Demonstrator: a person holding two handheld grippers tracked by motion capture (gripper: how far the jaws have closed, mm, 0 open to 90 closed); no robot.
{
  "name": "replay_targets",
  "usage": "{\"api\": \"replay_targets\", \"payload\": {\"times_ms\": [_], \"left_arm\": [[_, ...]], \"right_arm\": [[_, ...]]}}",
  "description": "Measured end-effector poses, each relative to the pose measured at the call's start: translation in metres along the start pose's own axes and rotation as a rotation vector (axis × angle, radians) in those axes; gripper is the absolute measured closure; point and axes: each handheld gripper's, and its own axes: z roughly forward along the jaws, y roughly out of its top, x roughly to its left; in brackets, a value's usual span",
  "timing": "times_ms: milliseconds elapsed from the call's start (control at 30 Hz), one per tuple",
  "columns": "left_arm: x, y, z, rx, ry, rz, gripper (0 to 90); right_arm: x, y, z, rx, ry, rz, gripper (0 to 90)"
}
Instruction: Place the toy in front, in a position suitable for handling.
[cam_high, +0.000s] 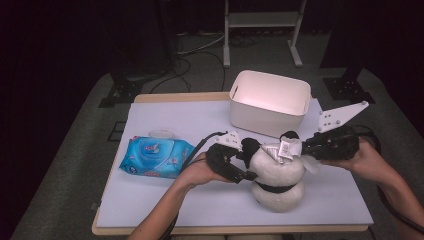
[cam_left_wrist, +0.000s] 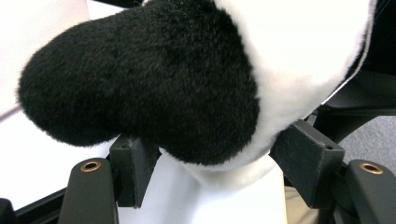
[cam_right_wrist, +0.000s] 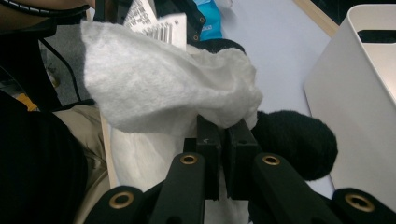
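I have a plush panda (cam_high: 276, 172) standing near the front middle of the tabletop (cam_high: 150, 200), between my two hands and in front of the white bin (cam_high: 269, 102). It is soft and light, all pile and stuffing, so I judge it will squash and sag rather than resist, and a pinch on loose fur alone could slide off. My right gripper (cam_right_wrist: 226, 135) is pressed together on a white wipe (cam_right_wrist: 163, 88), a limp, thin sheet that drapes over the toy's top next to its printed tag (cam_high: 286, 148); I expect it to bunch and drag with any pull. My left gripper (cam_left_wrist: 215, 158) has its pads on either side of a black limb (cam_left_wrist: 140, 88) of the panda, the jaws spread around it; I cannot tell if they press it yet. That limb looks the best hold: narrow, firm enough to pack down, and sewn to the body. A blue wipes pack (cam_high: 155, 157) lies well apart to the left.
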Motion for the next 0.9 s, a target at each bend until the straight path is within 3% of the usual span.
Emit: {"api": "replay_targets", "payload": {"times_ms": [367, 567, 900], "left_arm": [[-0.002, 0.008, -0.014, 0.024, 0.031, 0.029, 32.2], [-0.003, 0.008, -0.011, 0.021, 0.018, 0.026, 32.0], [-0.002, 0.005, 0.001, 0.02, -0.036, -0.007, 23.4]], "right_arm": [[0.0, 0.013, 0.01, -0.021, 0.036, -0.01, 85.6], [0.003, 0.022, 0.014, 0.001, 0.033, -0.037, 85.5], [0.004, 0.006, 0.01, 0.0, 0.04, -0.021, 85.5]]}}
